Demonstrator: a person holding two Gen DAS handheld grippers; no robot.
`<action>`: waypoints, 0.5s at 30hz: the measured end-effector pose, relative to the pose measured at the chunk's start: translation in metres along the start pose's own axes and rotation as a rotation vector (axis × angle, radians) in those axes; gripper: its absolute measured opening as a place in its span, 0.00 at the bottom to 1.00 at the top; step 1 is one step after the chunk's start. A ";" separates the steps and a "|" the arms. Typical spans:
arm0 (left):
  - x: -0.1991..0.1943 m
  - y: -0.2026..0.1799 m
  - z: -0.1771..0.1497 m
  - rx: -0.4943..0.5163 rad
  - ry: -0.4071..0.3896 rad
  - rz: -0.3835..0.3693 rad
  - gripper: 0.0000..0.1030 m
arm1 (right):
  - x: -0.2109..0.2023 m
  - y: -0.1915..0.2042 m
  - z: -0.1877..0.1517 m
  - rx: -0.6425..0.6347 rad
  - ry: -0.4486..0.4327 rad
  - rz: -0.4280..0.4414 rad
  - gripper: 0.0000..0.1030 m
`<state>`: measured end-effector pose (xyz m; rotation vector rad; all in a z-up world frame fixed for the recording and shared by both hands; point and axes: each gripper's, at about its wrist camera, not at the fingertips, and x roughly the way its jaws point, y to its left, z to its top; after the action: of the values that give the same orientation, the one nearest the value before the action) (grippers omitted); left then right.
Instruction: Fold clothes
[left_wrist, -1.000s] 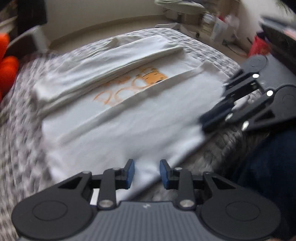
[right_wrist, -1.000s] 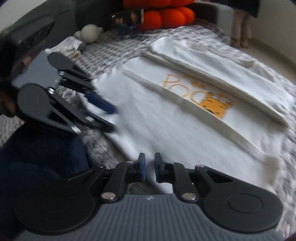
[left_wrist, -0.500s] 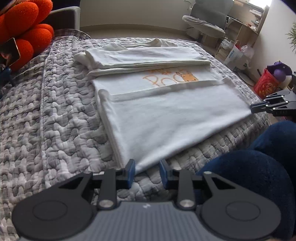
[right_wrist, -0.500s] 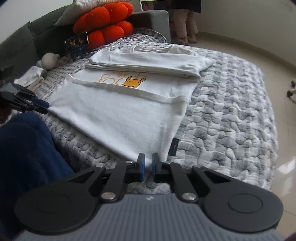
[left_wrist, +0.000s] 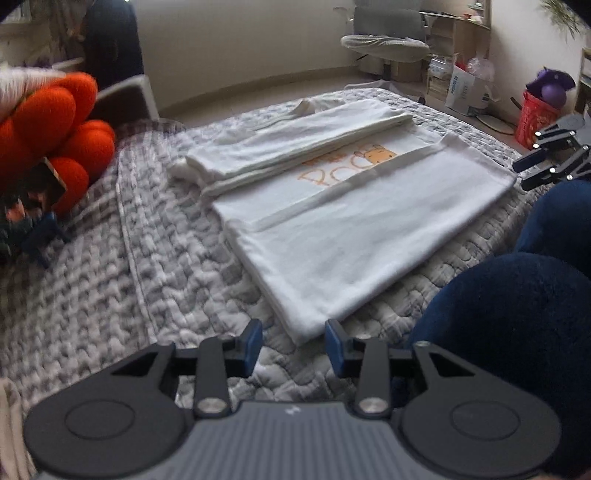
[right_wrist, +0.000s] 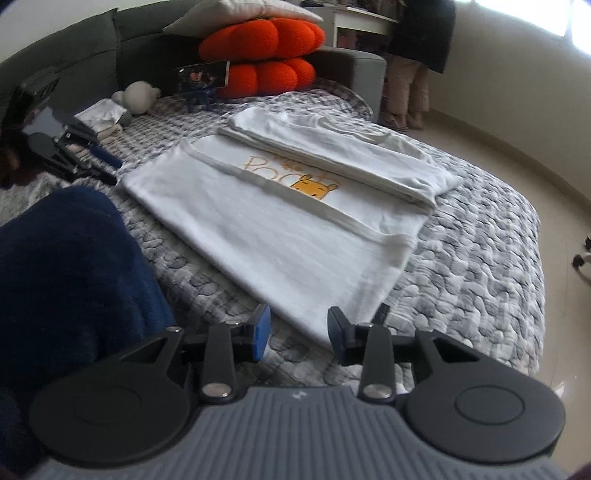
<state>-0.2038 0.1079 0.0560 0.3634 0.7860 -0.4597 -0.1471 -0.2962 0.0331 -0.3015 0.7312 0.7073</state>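
The white shirt (left_wrist: 354, 236) is laid flat on the grey quilt (left_wrist: 129, 280), both long sides already turned inward, so a crosswise fold is judged next. The left gripper (left_wrist: 293, 341) and the right gripper (right_wrist: 298, 330) have just been opening and are held parted over the near corners, nothing pinched. Bare quilt is left just beside each corner.

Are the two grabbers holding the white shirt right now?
No. The left gripper and right gripper have just opened; the white shirt lies free on the bed, its near corners between their pads.
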 end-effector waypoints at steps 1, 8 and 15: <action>-0.002 -0.003 0.001 0.026 -0.014 -0.004 0.37 | 0.001 0.001 0.000 -0.009 0.003 -0.002 0.38; 0.003 -0.014 0.007 0.181 -0.070 -0.057 0.37 | 0.007 0.001 -0.002 -0.069 0.038 -0.026 0.38; 0.024 -0.017 0.008 0.298 -0.031 -0.131 0.36 | 0.023 0.003 -0.003 -0.185 0.095 -0.037 0.36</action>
<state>-0.1934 0.0840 0.0412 0.5825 0.7143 -0.7075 -0.1386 -0.2842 0.0155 -0.5197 0.7498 0.7304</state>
